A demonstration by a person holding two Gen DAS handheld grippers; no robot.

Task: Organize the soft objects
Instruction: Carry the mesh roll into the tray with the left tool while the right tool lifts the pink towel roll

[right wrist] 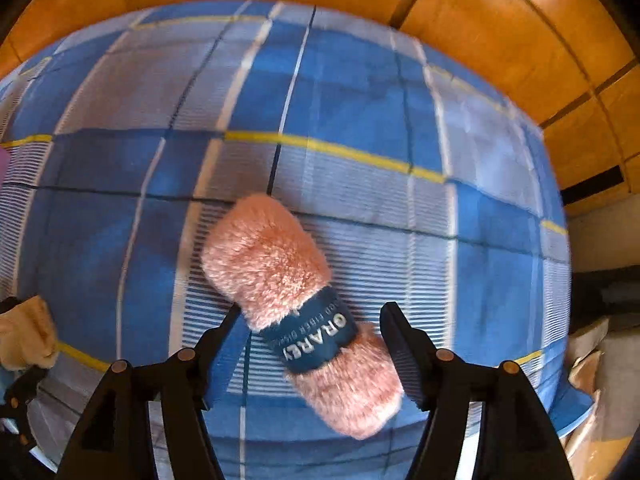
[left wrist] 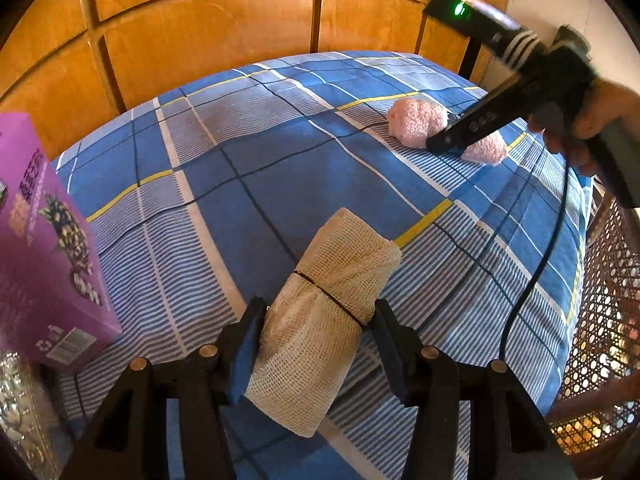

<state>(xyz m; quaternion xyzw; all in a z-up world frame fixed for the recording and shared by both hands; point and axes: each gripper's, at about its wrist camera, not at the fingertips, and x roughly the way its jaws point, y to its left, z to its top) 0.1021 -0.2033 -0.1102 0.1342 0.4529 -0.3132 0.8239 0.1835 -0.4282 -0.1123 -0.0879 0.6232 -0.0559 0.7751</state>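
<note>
Your bed [left wrist: 248,184], under a blue checked sheet, fills both views, with wooden panels [left wrist: 208,36] behind its far edge; its near edge is cut off by your grippers in each view. At the left edge a purple box [left wrist: 44,248] stands on the sheet, cropped by the frame, its print too small to read; something shiny below it is too cropped to name. To the right of the bed a cane chair [left wrist: 600,320] shows only in part. Your left gripper [left wrist: 316,344] is clamped on the mesh roll [left wrist: 324,320], pads pressing its sides near a dark band; the roll's lower end is hidden between the fingers, and whether it rests on the sheet you cannot tell. Your right gripper [right wrist: 310,340] points down near the bed's right edge, jaws wide on either side of the pink roll [right wrist: 296,304], which lies on the sheet with a blue label around its middle; the view is blurred, and the pads look clear of the fur. Your hand [left wrist: 588,120] covers part of that gripper.
</note>
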